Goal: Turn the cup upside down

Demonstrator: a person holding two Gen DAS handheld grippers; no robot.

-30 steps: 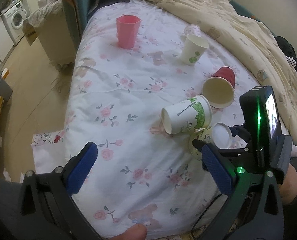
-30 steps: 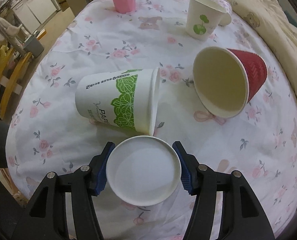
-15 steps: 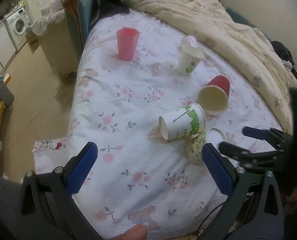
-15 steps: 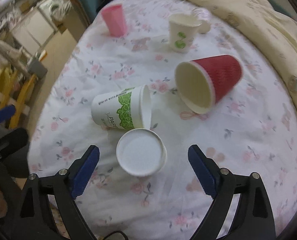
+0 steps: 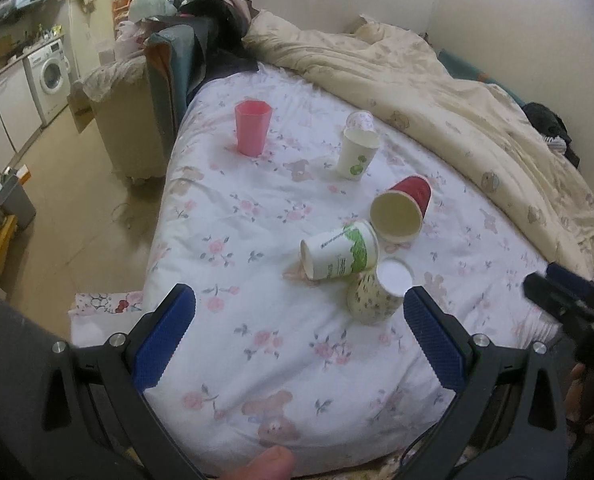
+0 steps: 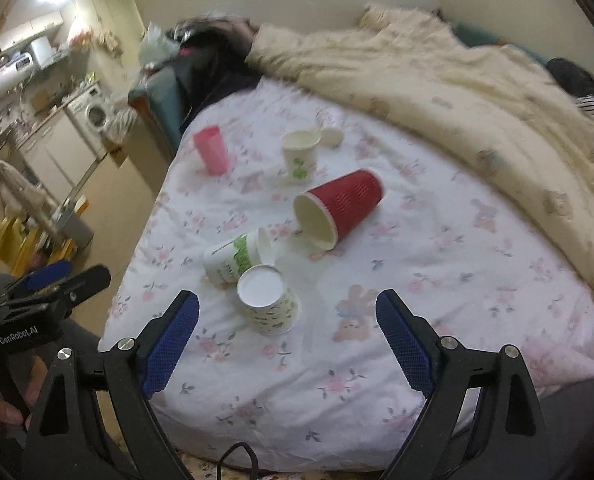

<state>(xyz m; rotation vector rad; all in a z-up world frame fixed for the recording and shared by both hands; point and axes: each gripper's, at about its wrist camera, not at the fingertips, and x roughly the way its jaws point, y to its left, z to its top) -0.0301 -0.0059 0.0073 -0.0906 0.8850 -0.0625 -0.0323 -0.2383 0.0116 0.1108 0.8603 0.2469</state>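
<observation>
A small patterned paper cup point(image 5: 377, 294) point(image 6: 271, 300) stands upside down on the floral bed sheet, its white base up. A green-and-white cup point(image 5: 339, 250) point(image 6: 237, 256) lies on its side against it. A red cup point(image 5: 403, 210) point(image 6: 339, 208) lies on its side behind. My left gripper point(image 5: 293, 340) is open and empty, back over the bed's near edge. My right gripper point(image 6: 289, 340) is open and empty, pulled back from the upside-down cup.
A pink plastic cup point(image 5: 252, 128) and a white cup with green dots point(image 5: 357, 152) stand upright farther back, a small cup point(image 5: 360, 121) lying behind them. A cream duvet point(image 5: 457, 104) covers the right side. Floor and a washing machine point(image 5: 53, 76) lie left.
My right gripper has let go of the patterned cup, opened wide and drawn back and up. The cup stays upside down on the sheet. My left gripper has also risen and backed away.
</observation>
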